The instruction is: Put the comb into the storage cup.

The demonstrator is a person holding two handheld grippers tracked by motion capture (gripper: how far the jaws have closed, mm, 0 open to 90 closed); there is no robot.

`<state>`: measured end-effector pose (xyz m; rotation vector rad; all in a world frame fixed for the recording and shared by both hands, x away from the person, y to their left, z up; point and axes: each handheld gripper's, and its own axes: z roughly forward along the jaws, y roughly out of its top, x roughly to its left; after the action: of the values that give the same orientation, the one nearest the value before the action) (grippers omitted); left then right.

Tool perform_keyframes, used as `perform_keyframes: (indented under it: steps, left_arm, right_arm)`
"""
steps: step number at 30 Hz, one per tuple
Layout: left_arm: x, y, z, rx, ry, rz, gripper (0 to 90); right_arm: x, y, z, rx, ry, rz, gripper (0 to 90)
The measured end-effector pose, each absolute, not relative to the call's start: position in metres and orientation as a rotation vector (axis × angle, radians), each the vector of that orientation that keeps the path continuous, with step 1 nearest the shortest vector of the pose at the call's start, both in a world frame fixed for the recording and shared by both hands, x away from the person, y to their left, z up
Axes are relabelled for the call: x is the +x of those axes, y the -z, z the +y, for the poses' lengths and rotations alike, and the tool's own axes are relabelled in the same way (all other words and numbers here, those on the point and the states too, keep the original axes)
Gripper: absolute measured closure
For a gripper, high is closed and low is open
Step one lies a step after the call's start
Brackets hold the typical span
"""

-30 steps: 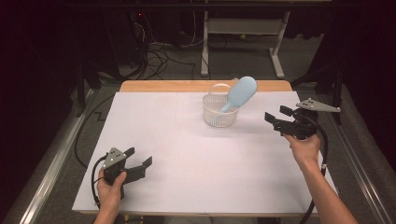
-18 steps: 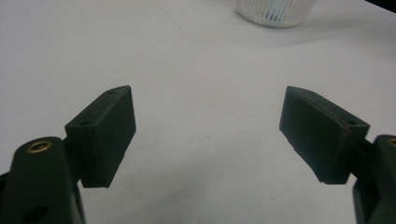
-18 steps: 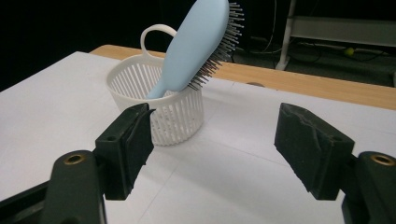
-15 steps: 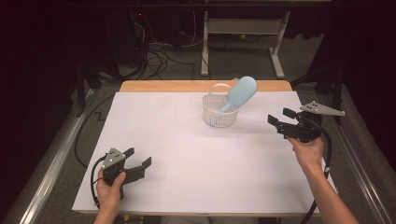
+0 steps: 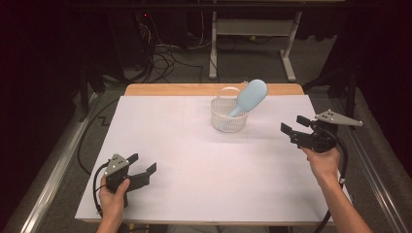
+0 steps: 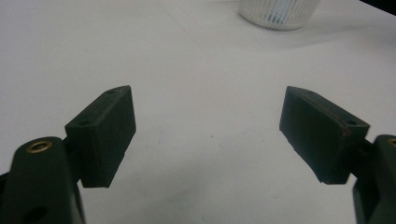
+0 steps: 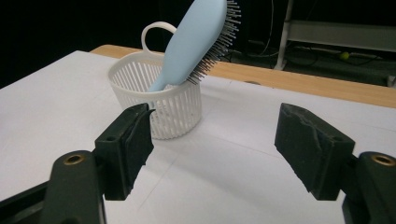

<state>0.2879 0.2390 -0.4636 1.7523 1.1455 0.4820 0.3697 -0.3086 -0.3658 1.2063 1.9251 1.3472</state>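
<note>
High view: a white basket (image 5: pixel 229 115) stands near the far edge of the table (image 5: pixel 194 160), a little right of the middle. A light blue hairbrush (image 5: pixel 249 96) sits in it handle down, its head leaning out over the rim toward the far right corner. The right gripper (image 5: pixel 295 127) is held above the table near the right edge, level with the basket and well apart from it, its jaws spread and nothing between them. The left gripper (image 5: pixel 144 164) rests low near the near left corner, jaws likewise spread and empty.

Left gripper view: both black pads stand wide over bare white surface. The basket (image 6: pixel 279 11) shows at the top, far off.

Right gripper view: the jaws point at the basket (image 7: pixel 158 105), which sits ahead of the left pad. The hairbrush (image 7: pixel 198 37) rises from it, bristles facing right. Clear gap between pads and basket.

Judgement: the brush already rests in the basket, and neither gripper has hold of anything. Either the placing is done, with the right gripper merely parked facing it, or a pick-up from the basket is not yet begun. The frames do not settle which.
</note>
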Motion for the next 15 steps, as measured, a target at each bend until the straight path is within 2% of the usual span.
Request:
perform_keyframes:
  steps: [15]
  left_arm:
    - [0.2881, 0.4635, 0.2398, 1.745, -0.479, 1.148, 19.5]
  right_arm:
    - [0.361, 0.3688, -0.3182, 1.221, -1.37, 1.896, 27.7]
